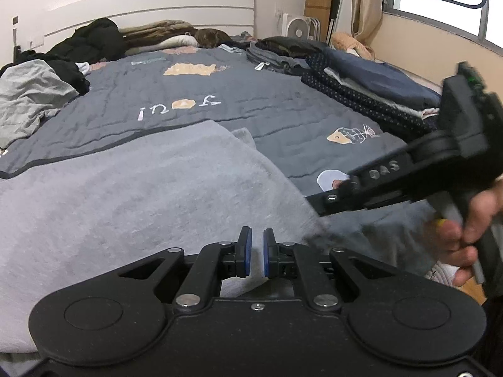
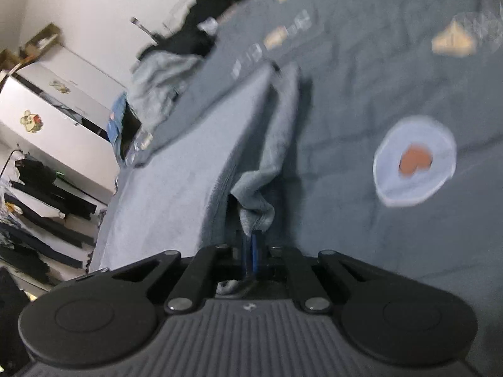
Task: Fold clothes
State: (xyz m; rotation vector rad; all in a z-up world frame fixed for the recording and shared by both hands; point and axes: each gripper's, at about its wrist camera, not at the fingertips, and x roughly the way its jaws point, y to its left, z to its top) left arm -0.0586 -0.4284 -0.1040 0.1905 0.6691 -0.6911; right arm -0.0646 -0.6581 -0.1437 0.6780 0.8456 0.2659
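left gripper (image 1: 257, 253): fingers slightly apart, empty, over grey fleece garment (image 1: 141, 194) | right gripper (image 2: 251, 245): apparently pinching garment's edge (blurred) | bed (image 1: 267, 106): quilt-covered

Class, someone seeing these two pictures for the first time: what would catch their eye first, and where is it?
A big grey fleece garment spreads across the near side of the bed. The right gripper is shut on a bunched edge of it, while the left gripper sits open above it. Behind, a quilt with cartoon patches has folded clothes stacked along its right side.
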